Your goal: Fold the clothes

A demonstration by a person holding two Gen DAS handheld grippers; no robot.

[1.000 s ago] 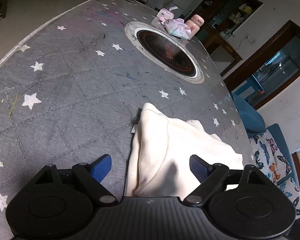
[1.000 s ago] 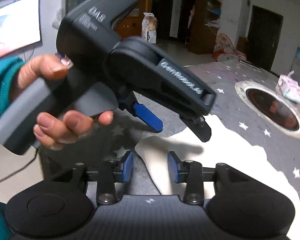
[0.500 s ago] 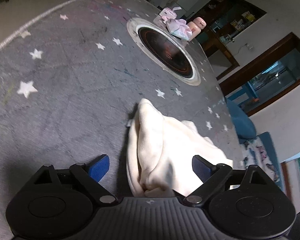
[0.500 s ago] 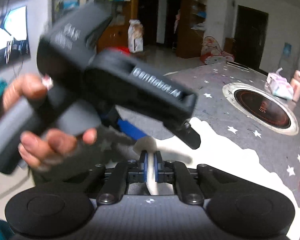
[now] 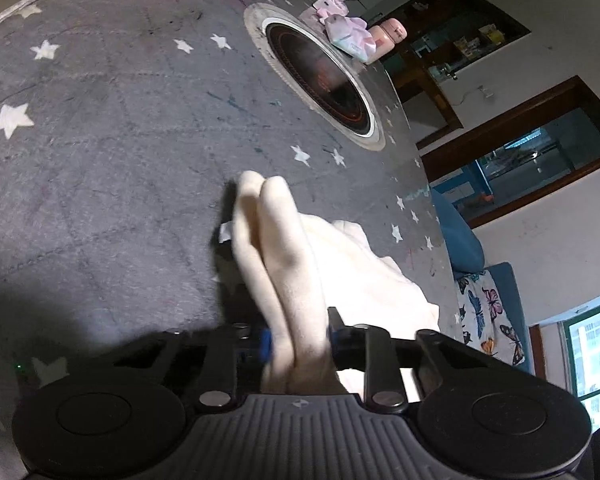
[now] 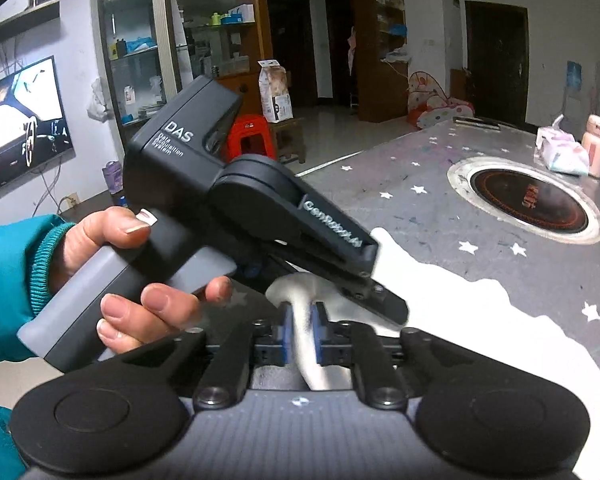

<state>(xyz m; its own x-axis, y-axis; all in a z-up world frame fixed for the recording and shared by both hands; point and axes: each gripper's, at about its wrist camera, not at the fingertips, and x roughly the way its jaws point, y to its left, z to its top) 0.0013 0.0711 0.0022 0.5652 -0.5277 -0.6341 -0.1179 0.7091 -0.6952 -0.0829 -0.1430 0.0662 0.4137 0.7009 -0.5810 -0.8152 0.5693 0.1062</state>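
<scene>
The cream-white fleecy garment point(image 5: 340, 272) lies bunched on the tabletop just ahead of both tongs, one thick rolled edge of it lifted off the surface and running back between the fingers of each tool. It looks soft, light and limp: the plush cloth sags wherever it is not held, so it should drape and fold easily but hold no crease by itself, and a thick doubled fold may creep out of a loose pinch. The best hold seems to be along a hem or corner, with the two grips well apart so the cloth hangs flat between them. The left tongs point(image 5: 298, 340) are closing on two thick rolls of the fabric, which already fill the gap between the pads. The right tongs point(image 6: 300, 330) pinch a narrower ridge of the same cloth between blue pads point(image 6: 289, 330), their jaws easing slightly apart yet touching it on both sides. A hand point(image 6: 140, 272) in a teal sleeve holds the left tool close beside them. The grey felt tabletop point(image 5: 100, 140) with white stars looks matt and grippy, so cloth will drag on it. Farther ahead a round black inset cooker point(image 5: 320, 76) sits flush, with a pink tissue pack point(image 5: 348, 34) beyond it. The room behind is dim, with shelves and dark doorways.
</scene>
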